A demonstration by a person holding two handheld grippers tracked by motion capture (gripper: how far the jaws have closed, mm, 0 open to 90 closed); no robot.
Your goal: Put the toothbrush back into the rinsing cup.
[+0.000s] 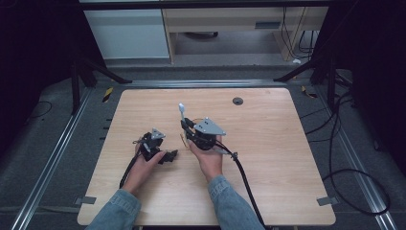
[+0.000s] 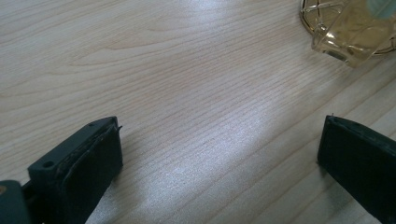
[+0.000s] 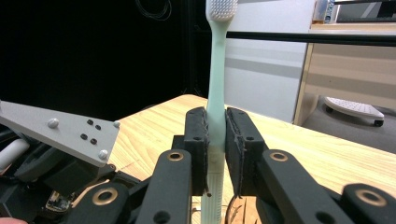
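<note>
My right gripper (image 3: 215, 116) is shut on the handle of a pale green toothbrush (image 3: 215, 70). The brush stands upright with its white bristle head at the top. In the high view the toothbrush (image 1: 182, 111) rises above the right gripper (image 1: 187, 125) near the middle of the wooden table (image 1: 268, 143). My left gripper (image 1: 165, 156) rests low at the table's near left. Its jaws stand wide apart over bare wood, with nothing between them, in the left gripper view (image 2: 219, 144). A clear yellowish cup-like object (image 2: 350, 32) with a gold wire part lies just ahead of it to the right.
A small dark round cap (image 1: 238, 100) sits near the table's far edge. A black cable (image 1: 244, 177) trails from the right gripper toward the near edge. The left gripper's grey plate (image 3: 60, 130) appears close by in the right gripper view. Black stands and cabinets surround the table.
</note>
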